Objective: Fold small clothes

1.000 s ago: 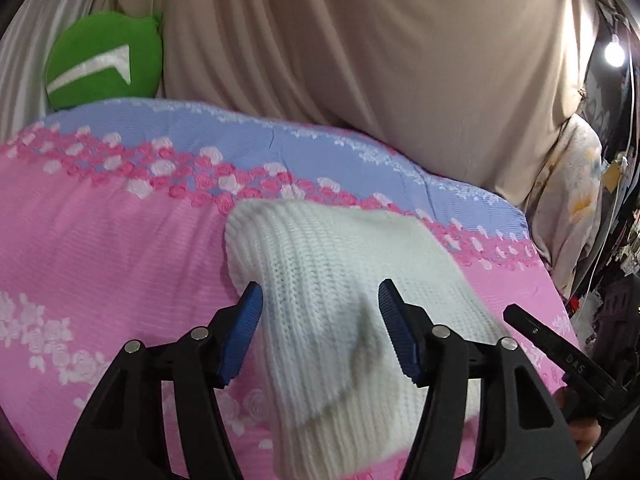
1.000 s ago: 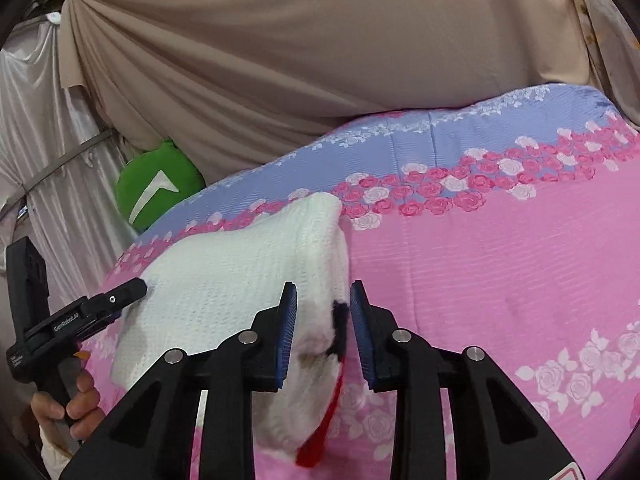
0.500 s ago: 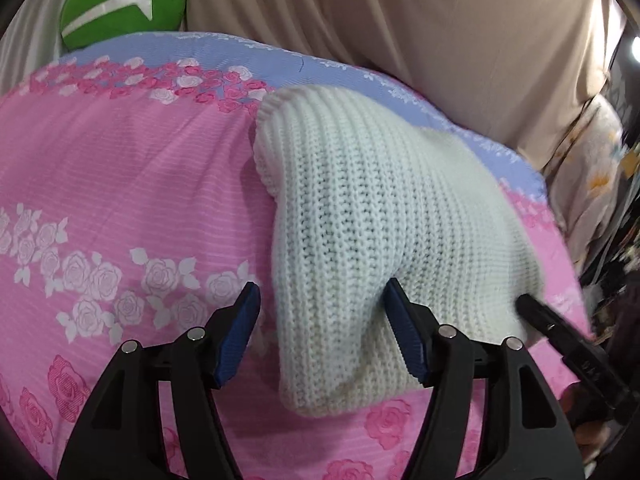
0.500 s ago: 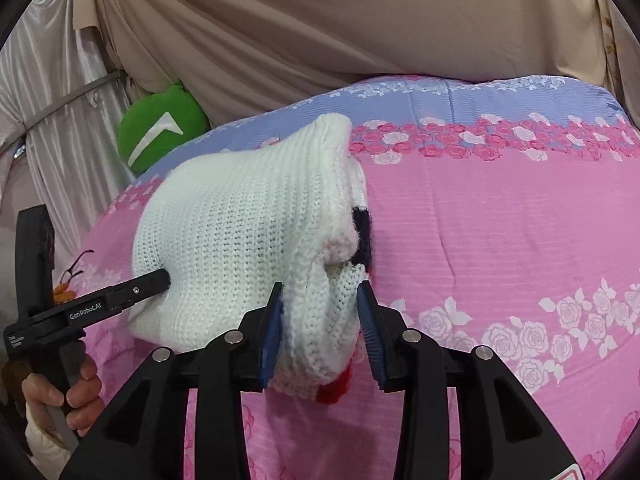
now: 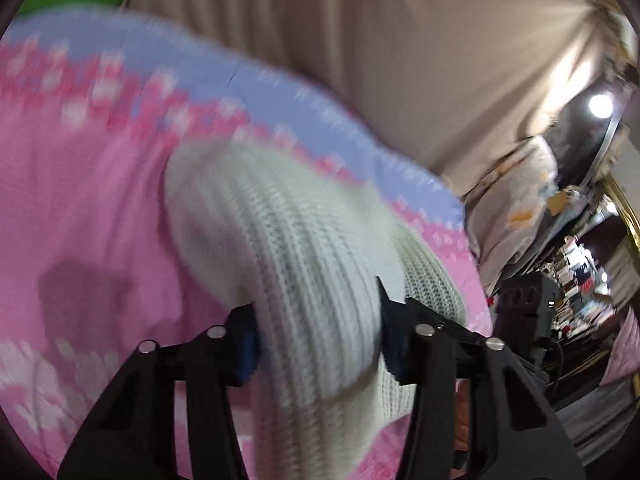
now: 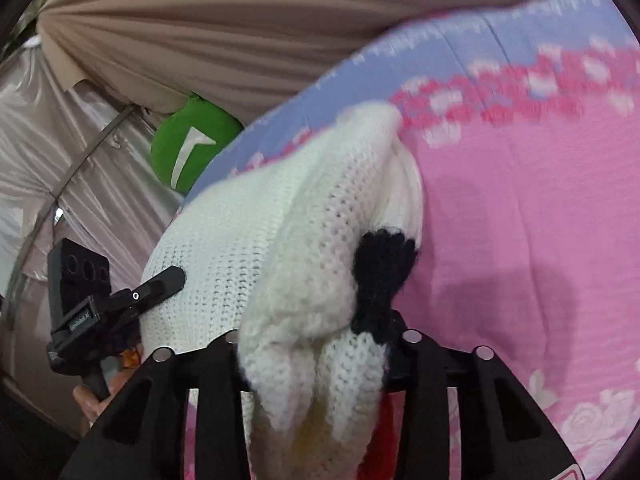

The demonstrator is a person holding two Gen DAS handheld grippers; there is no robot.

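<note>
A small white knitted garment point(image 5: 304, 264) with a black patch point(image 6: 382, 268) hangs lifted over the pink floral bedsheet point(image 5: 80, 200). My left gripper point(image 5: 316, 344) is shut on its left fold. My right gripper point(image 6: 316, 356) is shut on a bunched right fold. The left gripper also shows in the right wrist view point(image 6: 160, 284), touching the garment's left edge. The left wrist view is motion-blurred.
The bedsheet point(image 6: 520, 220) has a lilac band at the far side. A green cushion point(image 6: 192, 152) lies at the bed's far corner against beige curtains point(image 5: 360, 40). A cluttered room side with a lamp point(image 5: 600, 106) lies to the right.
Both grippers have closed on the garment and lifted it toward the cameras. Its near edge now bunches between the jaws, and shadows fall on the sheet.
</note>
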